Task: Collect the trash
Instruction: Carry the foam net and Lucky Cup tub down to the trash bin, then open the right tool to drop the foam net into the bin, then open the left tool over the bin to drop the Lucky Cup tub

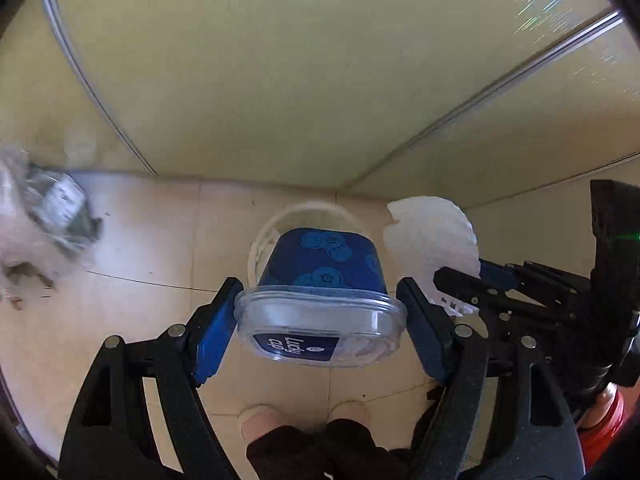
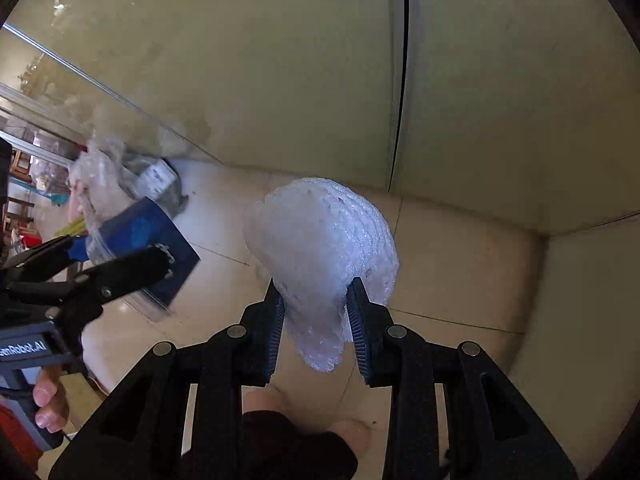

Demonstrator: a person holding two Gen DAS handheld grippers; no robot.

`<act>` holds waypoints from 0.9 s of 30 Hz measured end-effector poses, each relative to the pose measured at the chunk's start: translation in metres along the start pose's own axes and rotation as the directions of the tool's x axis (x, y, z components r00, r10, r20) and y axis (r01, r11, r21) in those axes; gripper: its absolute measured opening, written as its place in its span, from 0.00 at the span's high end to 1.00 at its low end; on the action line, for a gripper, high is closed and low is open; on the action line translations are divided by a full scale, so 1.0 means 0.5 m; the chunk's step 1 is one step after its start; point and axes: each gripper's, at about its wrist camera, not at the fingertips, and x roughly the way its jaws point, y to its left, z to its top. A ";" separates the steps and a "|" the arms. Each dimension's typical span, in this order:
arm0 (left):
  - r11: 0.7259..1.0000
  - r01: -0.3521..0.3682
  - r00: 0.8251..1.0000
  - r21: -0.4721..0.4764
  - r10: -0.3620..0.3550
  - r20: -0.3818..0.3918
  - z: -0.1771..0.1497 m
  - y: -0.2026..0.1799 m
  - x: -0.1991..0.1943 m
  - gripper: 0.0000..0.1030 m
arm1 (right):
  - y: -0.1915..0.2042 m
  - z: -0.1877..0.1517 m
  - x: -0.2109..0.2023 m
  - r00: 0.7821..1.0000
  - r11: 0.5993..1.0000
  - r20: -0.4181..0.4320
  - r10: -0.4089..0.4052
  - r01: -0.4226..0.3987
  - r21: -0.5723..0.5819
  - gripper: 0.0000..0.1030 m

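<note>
Trash item one: dark blue plastic tub with a clear lid (image 1: pixel 324 300), printed with lighter blue berry shapes and a "Lucky cup" label on the lid, tipped so the lid faces the left wrist camera.
Left gripper (image 1: pixel 320 320): spread pretty wide, blue pads pressed on either side of the tub's lid rim, so it's got the tub clamped and up off the floor.
Trash item two: white foam mesh wrap (image 2: pixel 324 248), the netted fruit-sleeve kind, bunched into a puffy dome.
Right gripper (image 2: pixel 316 320): squeezed narrow on the lower end of the foam mesh, the rest of it ballooning out above the fingertips.
Below the tub: a white round bucket rim (image 1: pixel 260 240) on the floor, mostly hidden behind the tub.
Floor: beige glossy tiles (image 1: pixel 160 240), corner of pale yellow-green wall panels (image 1: pixel 280 80) right behind.
Off to the side: a heap of crumpled clear plastic bags and wrappers (image 2: pixel 104 176) on the floor by the wall, blurry.
Person: feet in light slippers (image 1: pixel 260 420) and dark trouser legs at the bottom, fingers (image 2: pixel 48 404) wrapped round the left gripper's handle.
</note>
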 end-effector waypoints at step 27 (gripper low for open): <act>0.994 -0.015 0.996 0.106 0.025 -0.090 -0.010 0.033 0.249 0.25 | -0.049 -0.005 0.165 0.997 0.999 -0.065 0.033 -0.034 -0.021 0.55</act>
